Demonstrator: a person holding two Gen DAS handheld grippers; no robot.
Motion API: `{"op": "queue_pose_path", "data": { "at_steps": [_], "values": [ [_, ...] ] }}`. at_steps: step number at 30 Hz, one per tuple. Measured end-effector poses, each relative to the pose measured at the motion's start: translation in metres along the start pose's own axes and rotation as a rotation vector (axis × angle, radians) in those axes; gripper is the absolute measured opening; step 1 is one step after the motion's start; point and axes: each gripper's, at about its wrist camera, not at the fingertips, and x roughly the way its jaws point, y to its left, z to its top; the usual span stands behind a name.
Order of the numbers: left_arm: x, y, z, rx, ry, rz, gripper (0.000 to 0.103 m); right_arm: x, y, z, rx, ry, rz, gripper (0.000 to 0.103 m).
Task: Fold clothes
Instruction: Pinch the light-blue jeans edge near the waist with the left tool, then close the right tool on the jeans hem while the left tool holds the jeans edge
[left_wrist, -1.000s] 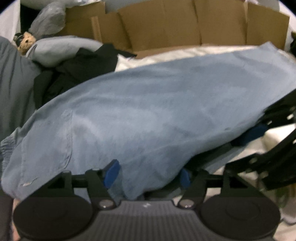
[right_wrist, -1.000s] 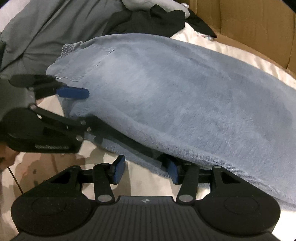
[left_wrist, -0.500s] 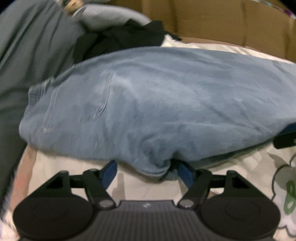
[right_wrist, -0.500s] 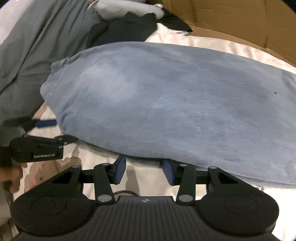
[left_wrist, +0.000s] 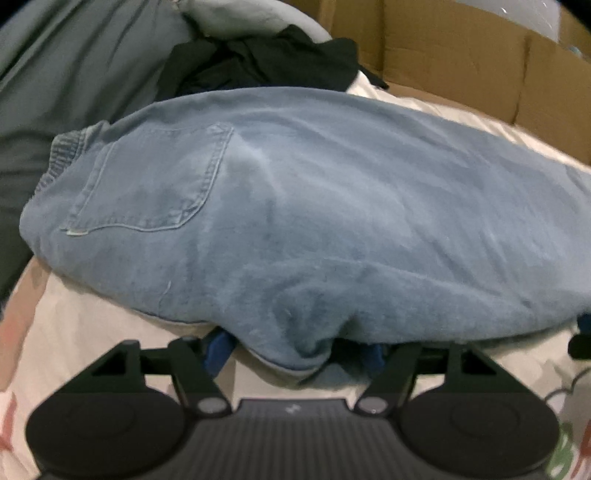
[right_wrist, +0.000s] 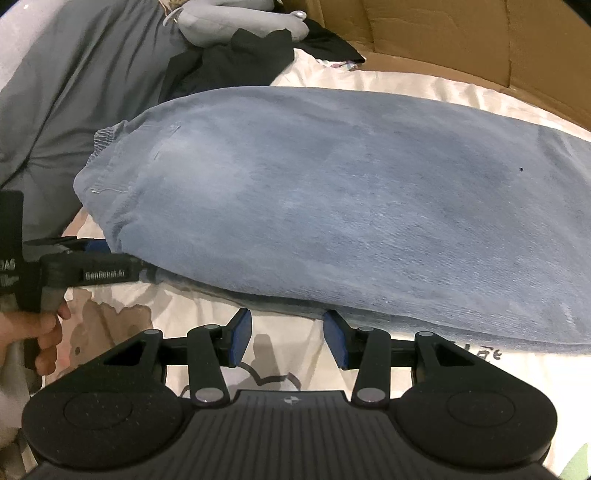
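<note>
I have the pair of light blue denim jeans (left_wrist: 314, 206) lying lengthwise across the bed, on its cream sheet printed with cartoon figures (right_wrist: 406, 85), the waistband and back pocket toward the heap of grey and black clothes (right_wrist: 229, 62) at the sheet's far left corner, the brown cardboard boxes (right_wrist: 461, 37) along the far edge. My left gripper (left_wrist: 295, 349) is at the near fold edge of the jeans; its jaws have just been closing, and a bunched lip of denim sits between the blue pads, though the cloth hides the pads and I cannot tell whether they already press on it. My right gripper (right_wrist: 288, 338) stands about half open with nothing between its pads; the jeans' near edge lies just beyond its fingertips, the right pad close against it. To do this step well, I judge I should catch both layers of the fold edge in each gripper, not the top layer alone, get the right one fully under the hem before closing, then carry both ends over together so the crease stays straight and the far legs do not drag. In the right wrist view the side of my left gripper reads "GenRobot.AI"; some dark lettering printed on the sheet near the right edge is too cut off to read.
</note>
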Motion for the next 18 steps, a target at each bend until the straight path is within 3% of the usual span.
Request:
{"op": "queue_pose_path", "data": {
  "at_steps": [2, 5, 8, 18],
  "values": [
    [0.0, 0.002, -0.001, 0.011, 0.008, 0.0, 0.04, -0.003, -0.003, -0.001, 0.001, -0.009, -0.007, 0.05],
    [-0.004, 0.007, -0.002, 0.011, 0.031, -0.016, 0.025, -0.009, -0.011, -0.003, 0.015, -0.018, -0.032, 0.05],
    [-0.008, 0.011, -0.003, 0.02, 0.048, -0.022, 0.018, -0.016, -0.024, -0.005, 0.052, -0.025, -0.052, 0.05],
    [-0.019, 0.017, -0.009, 0.035, 0.075, -0.035, 0.015, -0.037, -0.071, -0.006, 0.188, -0.072, -0.121, 0.05]
  ]
}}
